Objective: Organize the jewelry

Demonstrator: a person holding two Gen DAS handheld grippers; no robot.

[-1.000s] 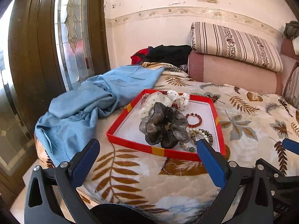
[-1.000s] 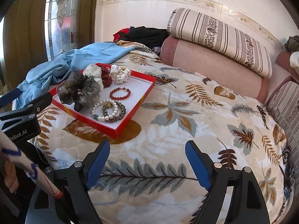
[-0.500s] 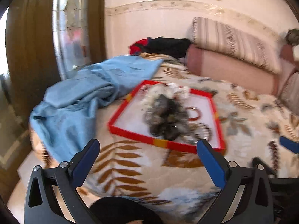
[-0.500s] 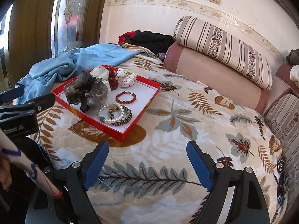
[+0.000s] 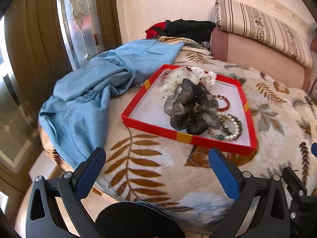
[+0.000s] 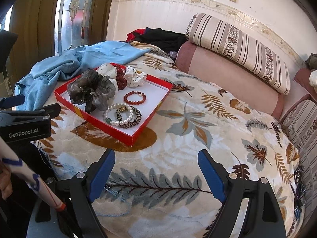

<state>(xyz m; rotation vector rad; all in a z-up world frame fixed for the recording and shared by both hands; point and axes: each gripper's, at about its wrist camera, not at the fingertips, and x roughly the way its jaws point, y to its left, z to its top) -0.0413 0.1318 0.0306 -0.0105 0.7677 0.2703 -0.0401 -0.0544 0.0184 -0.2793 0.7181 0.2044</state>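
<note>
— Where is the jewelry kept at this moment?

— Everything is gathered in the red tray (image 5: pixel 184 136), which is set on the leaf-patterned blanket (image 6: pixel 198 138) beside a crumpled blue cloth (image 5: pixel 89 91). A grey scrunchie (image 6: pixel 91 91) is piled near the tray's middle, with a white dotted scrunchie (image 6: pixel 134 76) and a dark red one (image 6: pixel 120 77) behind it. A red bead bracelet (image 6: pixel 135 98), a pearl bracelet (image 6: pixel 116 117) and a leopard-print band (image 6: pixel 132 119) are laid on the white floor of the tray, the last two overlapping.

— And the grippers?

— The left gripper (image 5: pixel 156 168) is held short of the tray's near edge, its jaws spread wide with nothing between them. The right gripper (image 6: pixel 156 170) is kept over bare blanket, well apart from the tray, jaws likewise spread and empty.

— How is the handling judged?

— All pieces are expected to be light. The scrunchies are soft and can be pinched anywhere on a fold. The beaded bracelets are probably smooth and apt to slip or roll; a grip across the strand is advised, at a part lying clear of the neighbouring band.
</note>
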